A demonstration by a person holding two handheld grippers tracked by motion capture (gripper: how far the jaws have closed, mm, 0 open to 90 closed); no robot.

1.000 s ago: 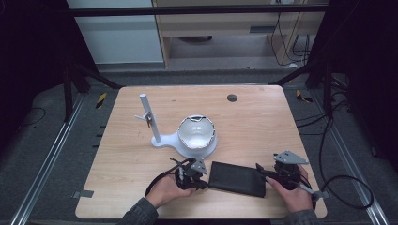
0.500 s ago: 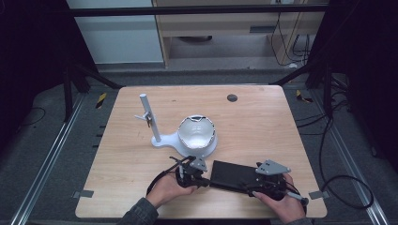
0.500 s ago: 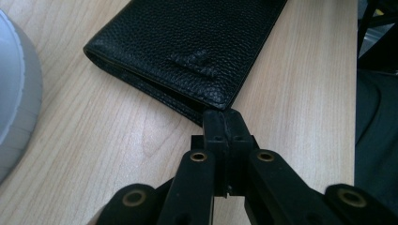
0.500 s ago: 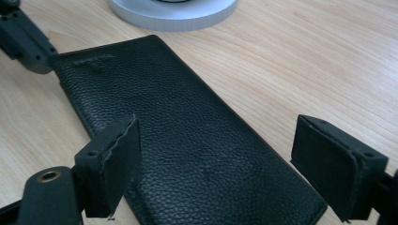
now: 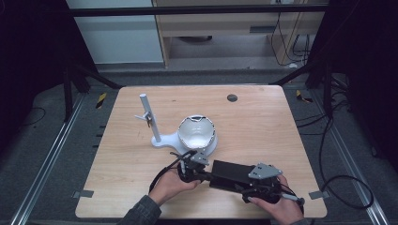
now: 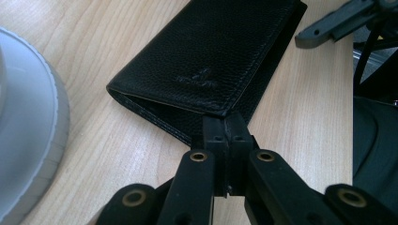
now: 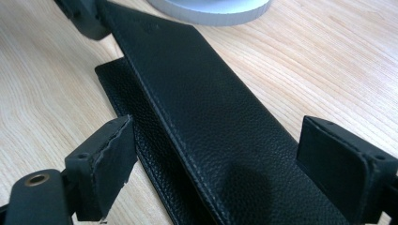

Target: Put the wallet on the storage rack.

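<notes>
A wallet (image 5: 231, 174) lies at the near edge of the surface (image 5: 263, 122), between the left claw (image 5: 202, 176) and right claw (image 5: 248, 193). Just behind it stands a bowl (image 5: 197, 132) on a stand (image 5: 159, 140), whose post rises at the bowl's left.

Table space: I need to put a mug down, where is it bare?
The table is bare on its far right, past the dark hole, and along its left edge beside the white stand. The near middle is crowded: wallet, both grippers.
</notes>
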